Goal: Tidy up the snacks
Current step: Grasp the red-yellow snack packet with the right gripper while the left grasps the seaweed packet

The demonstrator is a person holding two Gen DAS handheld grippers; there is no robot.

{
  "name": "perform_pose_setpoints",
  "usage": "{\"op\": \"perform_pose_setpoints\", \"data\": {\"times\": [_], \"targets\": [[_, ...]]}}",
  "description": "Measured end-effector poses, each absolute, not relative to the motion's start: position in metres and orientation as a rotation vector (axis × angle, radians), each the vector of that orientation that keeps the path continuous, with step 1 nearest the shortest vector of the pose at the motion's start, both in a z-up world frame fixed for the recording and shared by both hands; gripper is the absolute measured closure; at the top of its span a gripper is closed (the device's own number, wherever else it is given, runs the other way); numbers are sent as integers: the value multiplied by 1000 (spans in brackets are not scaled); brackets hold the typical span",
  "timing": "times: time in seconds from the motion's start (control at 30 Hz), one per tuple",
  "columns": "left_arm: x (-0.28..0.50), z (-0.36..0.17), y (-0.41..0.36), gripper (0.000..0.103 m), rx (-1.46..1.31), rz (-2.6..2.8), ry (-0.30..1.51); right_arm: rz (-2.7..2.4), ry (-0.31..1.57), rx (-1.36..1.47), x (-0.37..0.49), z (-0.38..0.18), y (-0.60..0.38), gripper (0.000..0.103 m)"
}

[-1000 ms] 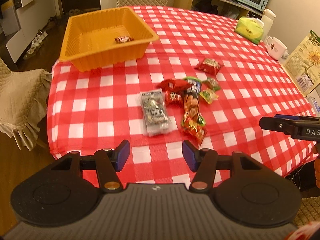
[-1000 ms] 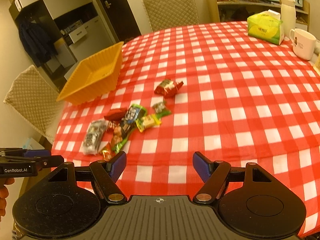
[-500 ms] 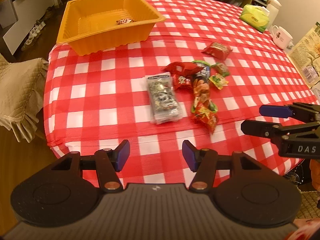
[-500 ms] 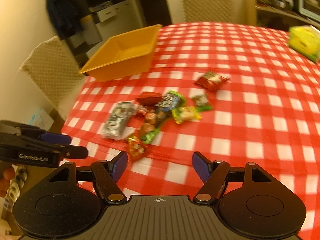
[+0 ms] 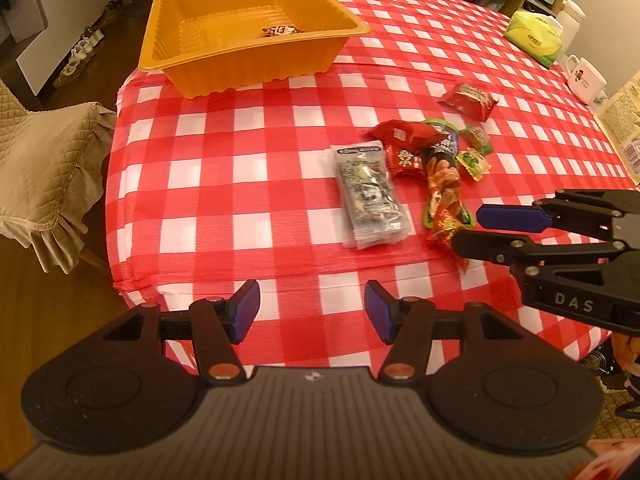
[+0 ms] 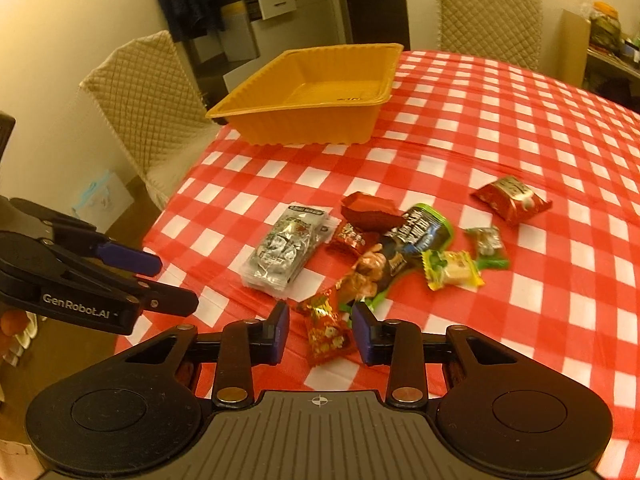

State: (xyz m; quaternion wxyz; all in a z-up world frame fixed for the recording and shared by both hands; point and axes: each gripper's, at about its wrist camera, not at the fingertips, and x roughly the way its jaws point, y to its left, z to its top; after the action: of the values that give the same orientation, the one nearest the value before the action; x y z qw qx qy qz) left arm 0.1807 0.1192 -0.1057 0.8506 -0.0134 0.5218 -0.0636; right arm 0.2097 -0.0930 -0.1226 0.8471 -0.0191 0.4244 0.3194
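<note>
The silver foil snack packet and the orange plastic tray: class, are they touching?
Apart. The left wrist view shows bare checked cloth between the silver foil snack packet and the orange plastic tray.

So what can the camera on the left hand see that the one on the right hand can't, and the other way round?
Only the left view shows the small wrapped candy inside the orange plastic tray, a white mug and a green tissue pack. Only the right view shows the small red-gold snack packet between the closing right tongs, pads not yet pressing it. Both show the orange plastic tray, the silver foil packet and the red checked tablecloth.
</note>
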Motion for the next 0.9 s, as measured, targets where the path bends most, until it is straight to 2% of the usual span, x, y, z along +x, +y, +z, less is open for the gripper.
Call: {"op": "perform_pose_setpoints", "data": {"times": [0.4, 0.47, 0.9], "targets": [[190, -106, 126, 48, -32, -130, 1096, 726, 841, -243, 209, -130, -70, 68], [192, -106, 125, 48, -31, -132, 1094, 750, 851, -274, 207, -133, -65, 73], [197, -106, 120, 48, -29, -148, 1087, 725, 889, -247, 210, -137, -71, 82]]}}
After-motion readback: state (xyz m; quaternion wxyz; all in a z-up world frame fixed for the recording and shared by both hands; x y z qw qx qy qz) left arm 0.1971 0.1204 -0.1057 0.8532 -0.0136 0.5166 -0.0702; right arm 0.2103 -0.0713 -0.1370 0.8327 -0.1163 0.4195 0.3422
